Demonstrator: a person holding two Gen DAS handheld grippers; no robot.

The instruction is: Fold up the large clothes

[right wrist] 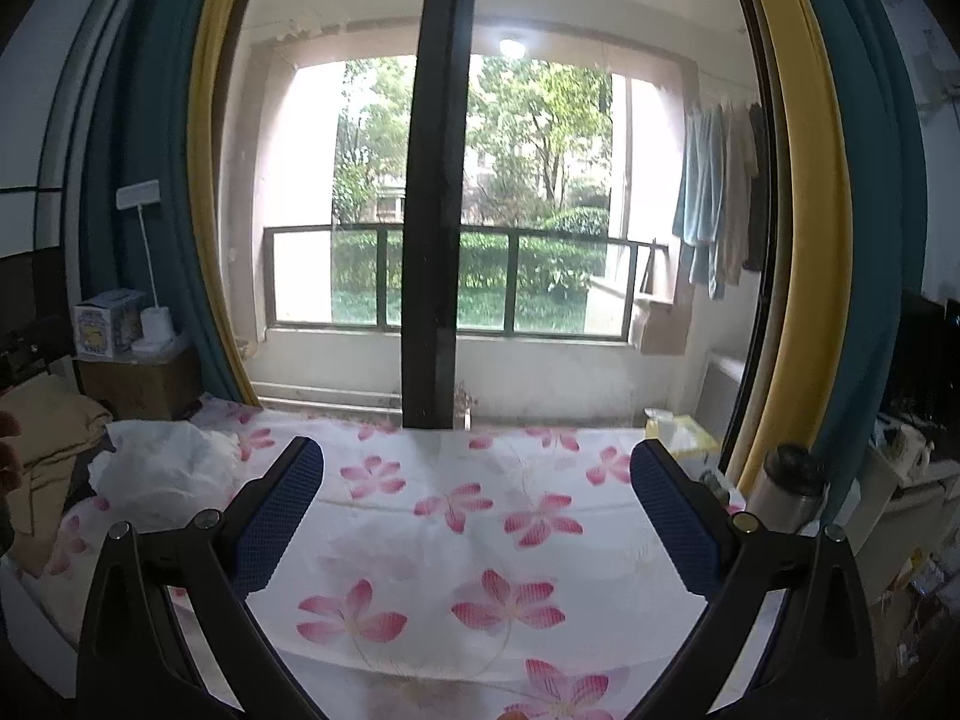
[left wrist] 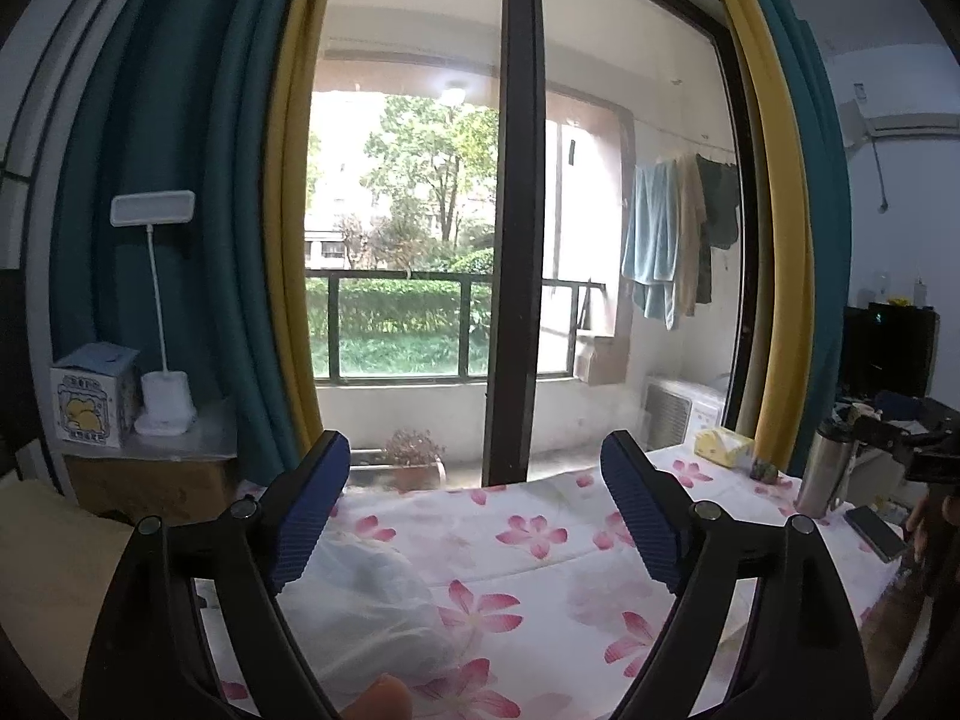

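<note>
White garment [right wrist: 168, 468] bunched at 9 o'clock on floral bed [right wrist: 480, 540], awaiting spreading; left hand-held gripper [left wrist: 474, 516] and right hand-held gripper [right wrist: 474, 516] both apart, empty, raised above it.

White sheet [right wrist: 480, 540] with pink flowers, teal-and-yellow curtains [left wrist: 252, 210], blue-padded black gripper [left wrist: 474, 510].

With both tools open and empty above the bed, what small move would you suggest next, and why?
Probably lower the left tool toward the crumpled white garment and grip an edge. Both it and the right tool hold nothing, and the garment lies unfolded on the flowered sheet, nearer the left.
</note>
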